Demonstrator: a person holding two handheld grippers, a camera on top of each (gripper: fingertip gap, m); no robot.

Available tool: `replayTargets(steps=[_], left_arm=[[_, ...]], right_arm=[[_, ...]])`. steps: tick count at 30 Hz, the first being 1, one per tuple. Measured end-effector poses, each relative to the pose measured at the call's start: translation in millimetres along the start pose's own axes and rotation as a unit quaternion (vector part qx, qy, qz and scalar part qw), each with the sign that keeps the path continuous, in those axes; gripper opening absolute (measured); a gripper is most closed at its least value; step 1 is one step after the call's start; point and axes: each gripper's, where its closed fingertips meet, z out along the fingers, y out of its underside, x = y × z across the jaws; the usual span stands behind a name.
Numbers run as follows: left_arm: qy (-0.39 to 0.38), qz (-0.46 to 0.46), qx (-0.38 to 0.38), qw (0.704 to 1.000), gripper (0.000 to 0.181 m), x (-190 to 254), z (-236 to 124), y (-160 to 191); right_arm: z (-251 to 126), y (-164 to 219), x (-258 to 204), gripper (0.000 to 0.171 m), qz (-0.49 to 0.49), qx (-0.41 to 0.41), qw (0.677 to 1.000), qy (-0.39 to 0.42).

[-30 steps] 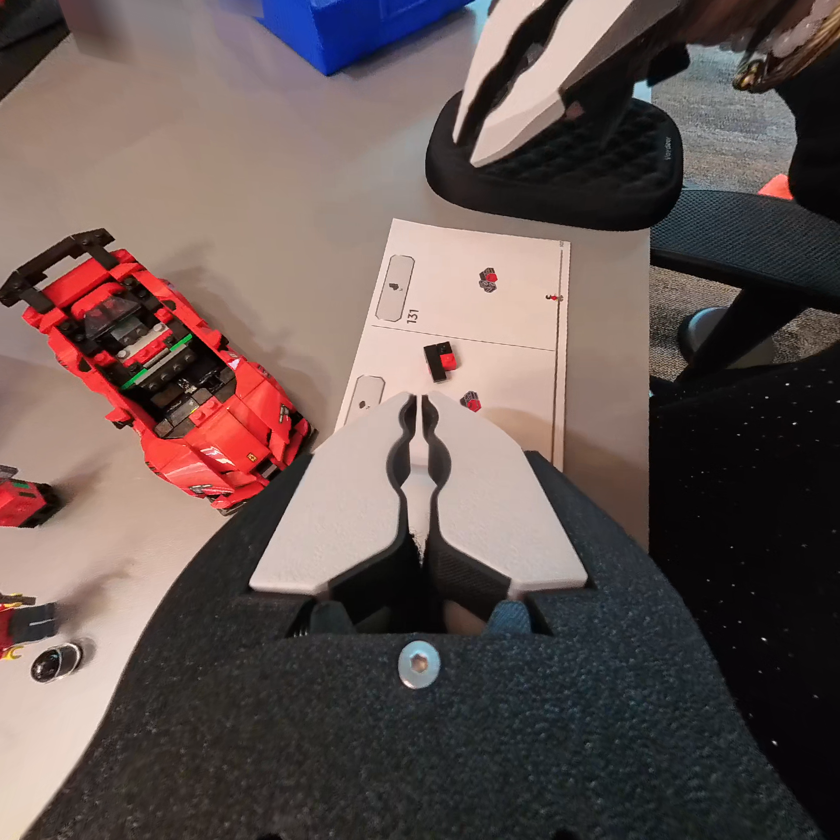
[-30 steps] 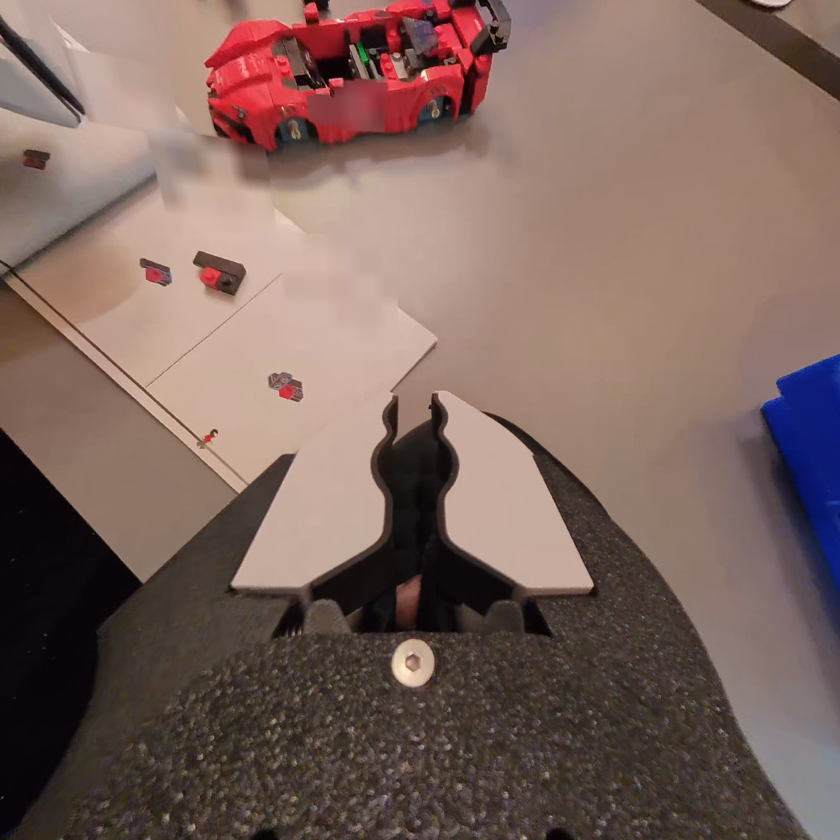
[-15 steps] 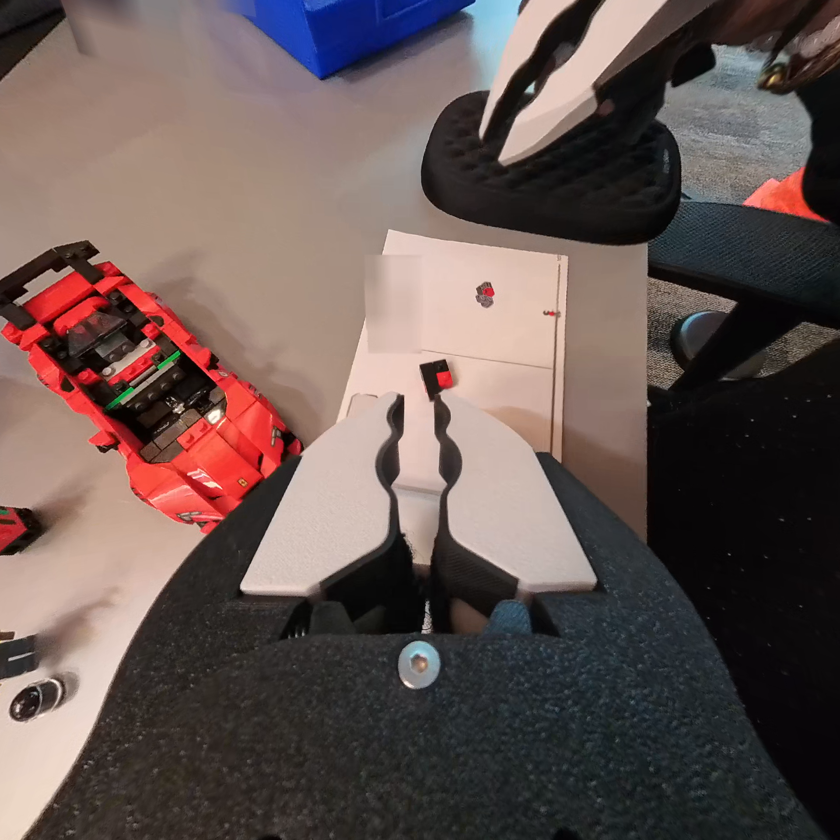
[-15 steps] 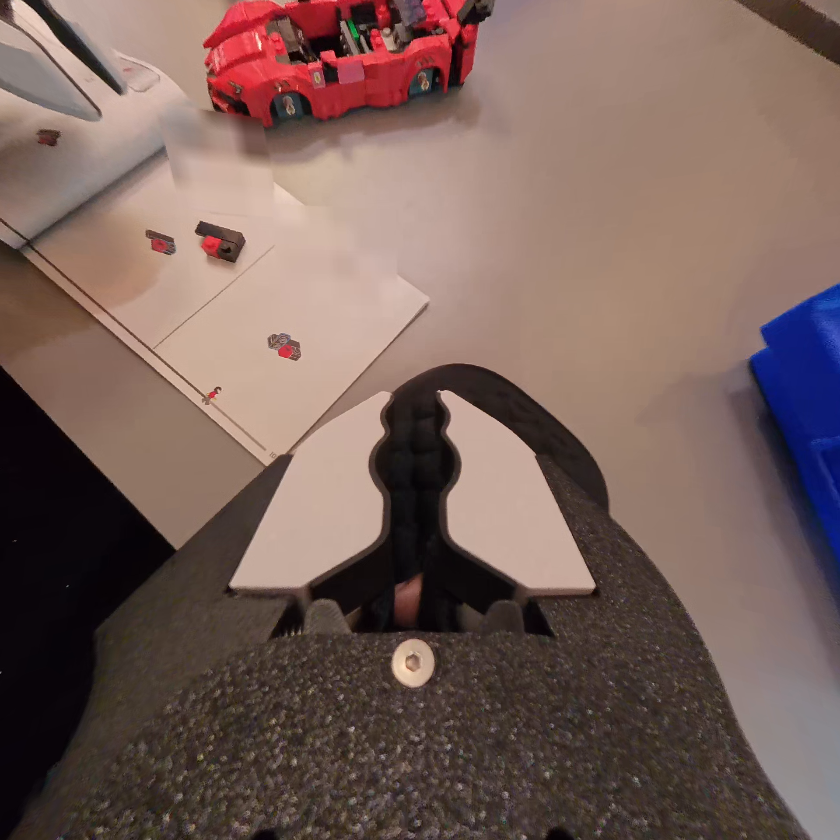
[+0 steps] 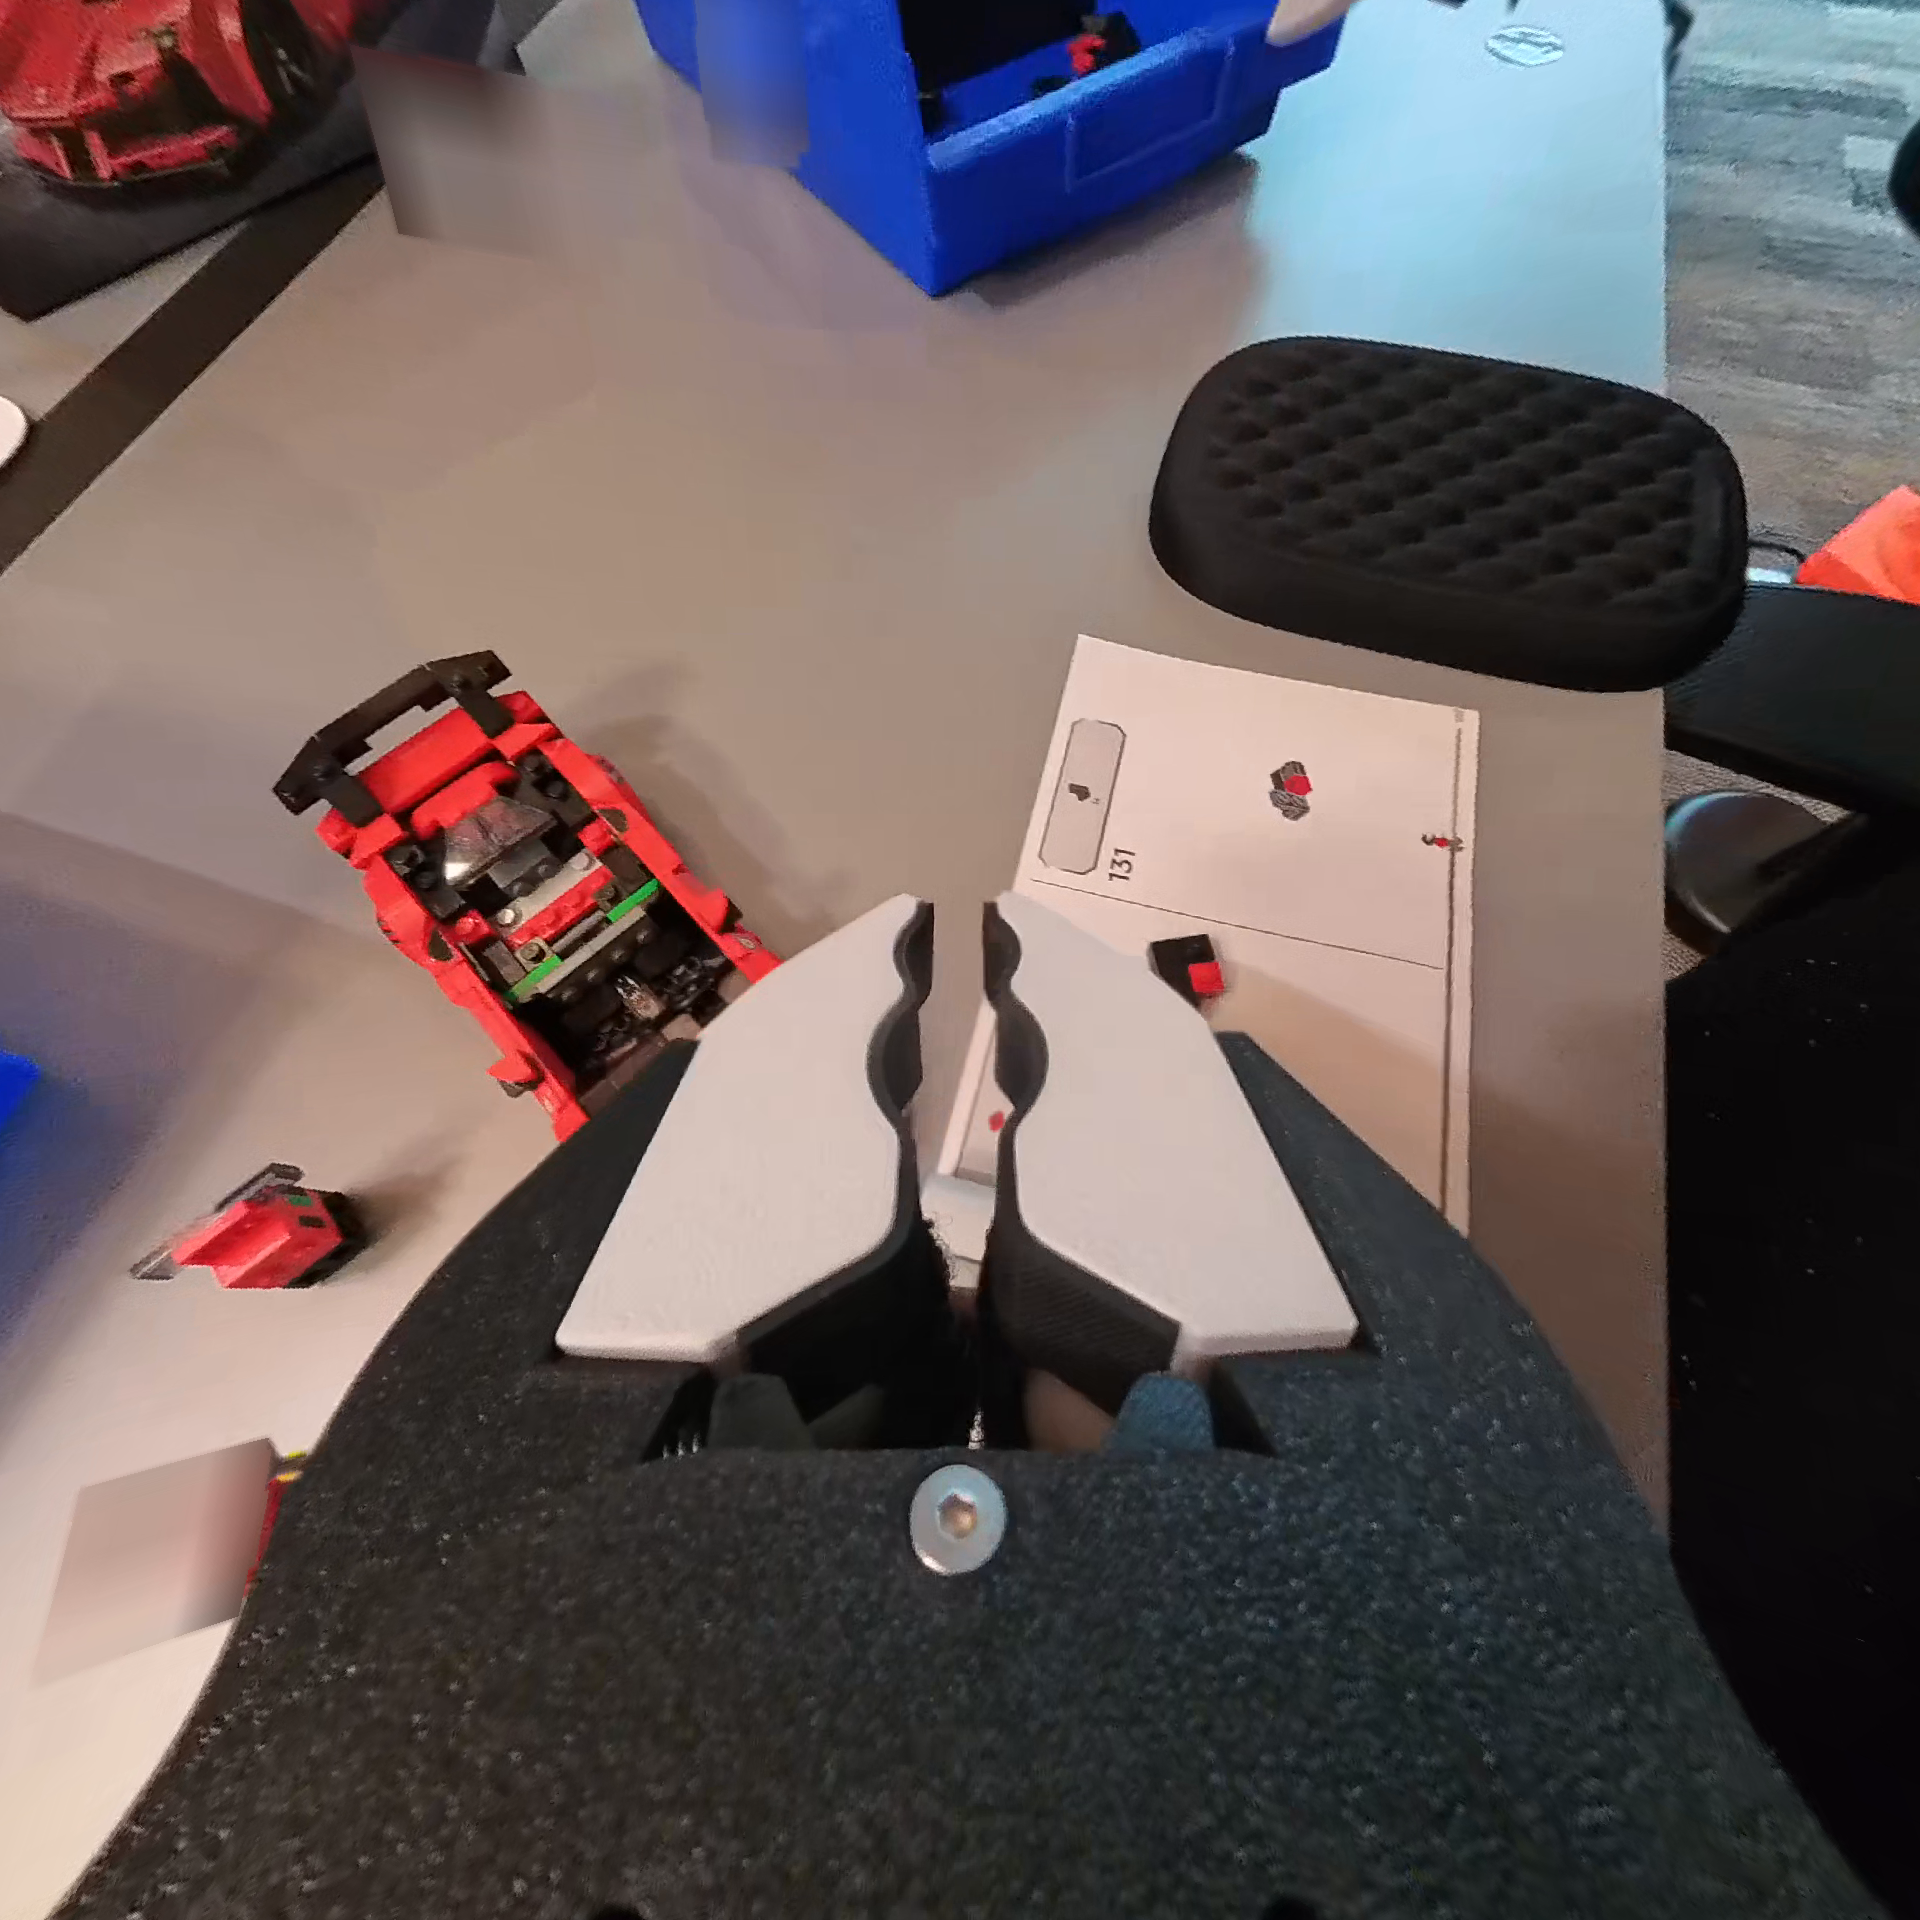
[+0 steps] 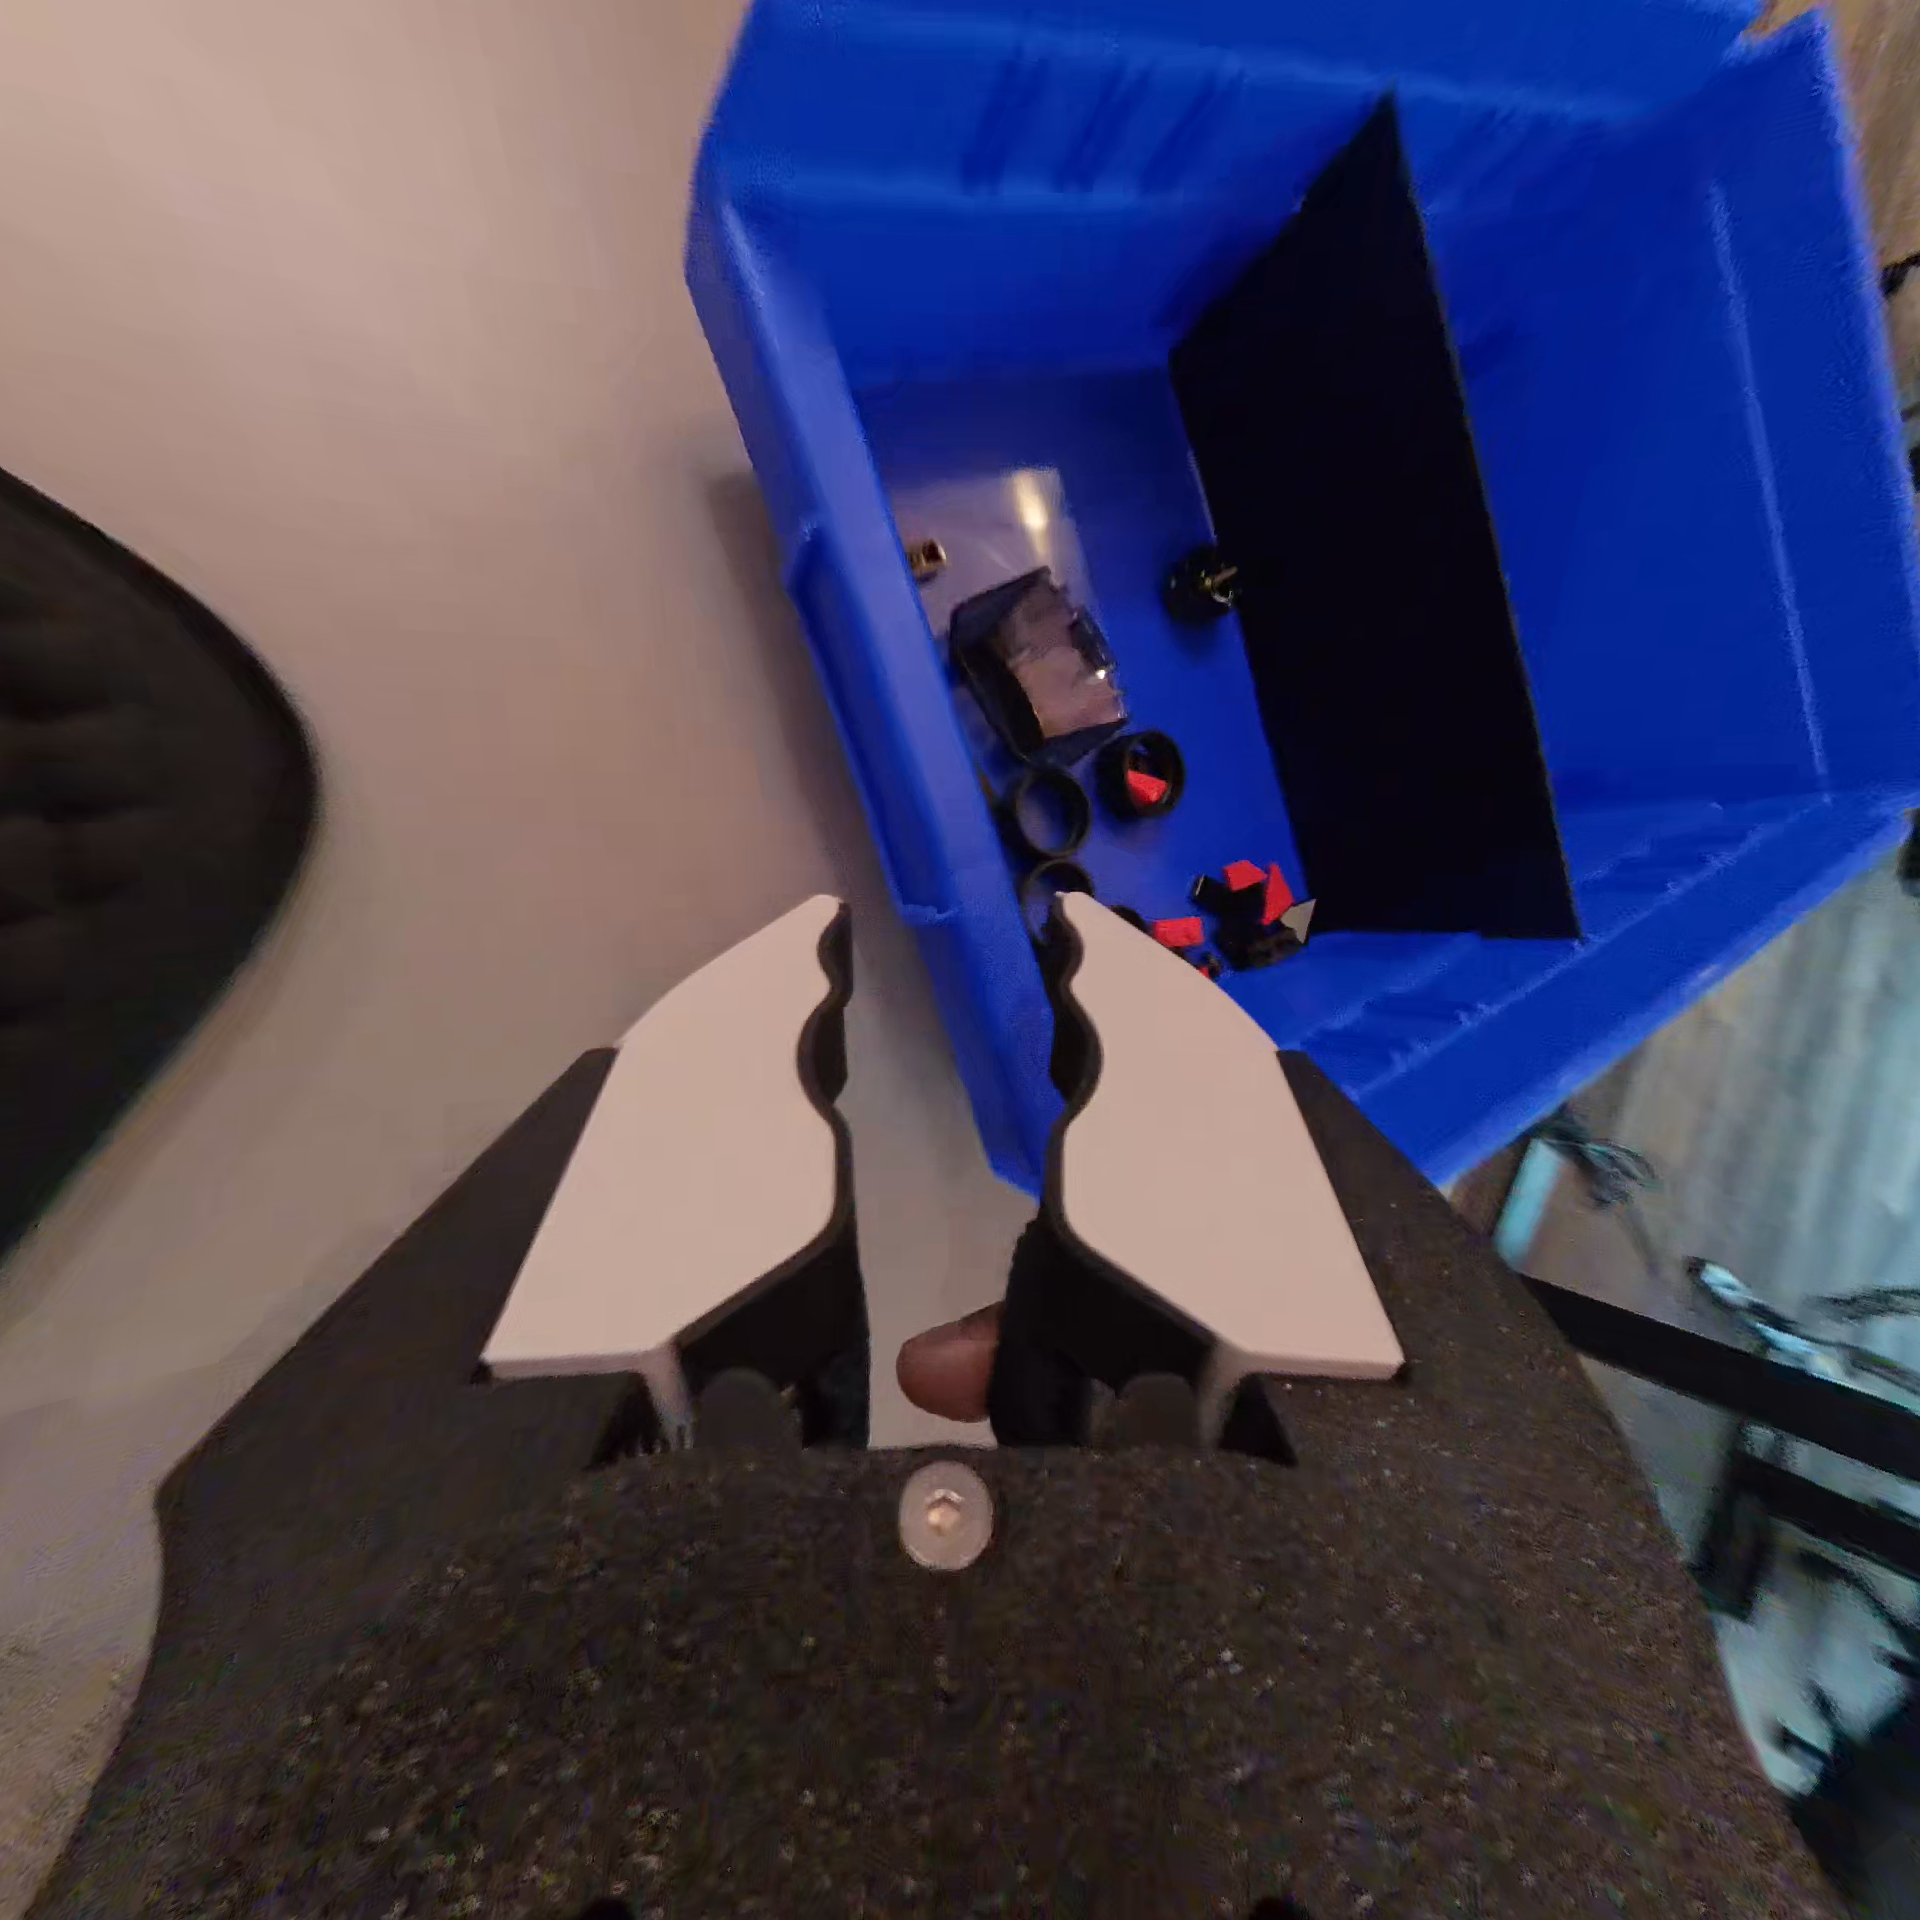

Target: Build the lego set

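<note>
Red car (image 5: 509, 894) sits on the grey table (image 5: 779, 499), partly built: roof off, black and green insides showing, black rear wing at its 12 o'clock end. Its nose is hidden behind the left gripper's body.

Small black-and-red brick (image 5: 1190, 964) lies on the white instruction sheet (image 5: 1340, 831), at 3 o'clock from the car, just beside the right-hand finger of the left gripper (image 5: 958, 912). That gripper hovers over the sheet's near-left edge, jaws a narrow gap apart, nothing between them.

Loose red sub-assembly (image 5: 260, 1231) lies on the table at 7 o'clock from the car, well apart from it.

Black dimpled pad (image 5: 1455, 509) lies at 1 o'clock from the sheet, near the table edge.

Blue bin (image 5: 997, 156) stands at the far side of the table, 12 o'clock from the left gripper. Right wrist view looks down into it: black rings (image 6: 1051, 810), small red and black bricks (image 6: 1242, 909) and a clear bag of parts (image 6: 1039, 665) on the floor of its left compartment, a black divider (image 6: 1382, 582) standing upright at 3 o'clock from them.

Right gripper (image 6: 948, 912) hangs above the bin's near-left wall (image 6: 935, 883), jaws spread wide, empty (a fingertip (image 6: 940, 1371) shows between the finger bases).

A second red car (image 5: 135, 94) sits at the far left, blurred, on a dark surface.
</note>
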Motion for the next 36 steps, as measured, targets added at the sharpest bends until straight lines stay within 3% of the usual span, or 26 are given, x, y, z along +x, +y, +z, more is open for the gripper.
replayTargets(steps=[4,7,10,13,16,19,23,28,33,36], left_arm=[[0.0,0.002,-0.003,1.0,0.009,-4.2,5.3,-3.4],[0.01,0.003,-0.005,1.0,0.009,-3.2,8.7,-4.8],[0.021,-0.002,-0.002,1.0,0.008,-3.4,11.9,-7.8],[0.034,-0.005,0.001,0.999,0.008,-4.4,15.9,-11.5],[0.045,-0.008,0.001,0.999,0.008,-7.4,20.3,-14.3],[0.05,-0.017,0.002,0.999,0.008,-13.1,24.3,-18.3],[0.046,-0.036,0.011,0.998,0.006,-22.9,28.8,-26.8],[0.017,-0.044,0.02,0.999,0.004,-34.7,33.0,-41.2],[-0.025,-0.049,0.015,0.998,0.004,-51.1,33.3,-49.2],[-0.036,-0.058,0.015,0.998,0.004,-57.6,34.0,-51.5]], right_arm=[[34.9,14.9,1.4,0.031,-0.095,-0.072,0.992,0.045],[29.5,11.0,-12.7,0.031,-0.177,-0.064,0.979,0.081],[14.6,9.3,-39.7,0.03,-0.183,-0.049,0.978,0.083],[-10.0,5.8,-66.4,0.031,-0.178,-0.007,0.982,0.062],[-57.8,-12.7,-77.7,0.029,-0.08,0.098,0.992,-0.008],[-107.4,-22.6,-49.9,0.019,-0.017,0.182,0.983,-0.003],[-135.4,-17.4,-8.0,0.0,-0.004,0.217,0.976,-0.006],[-119.9,-15.4,32.4,0.0,-0.041,0.197,0.978,-0.048],[-92.4,-16.8,39.6,0.016,-0.116,0.136,0.968,-0.174],[-80.9,-15.1,33.3,0.0,-0.162,0.095,0.948,-0.257]])
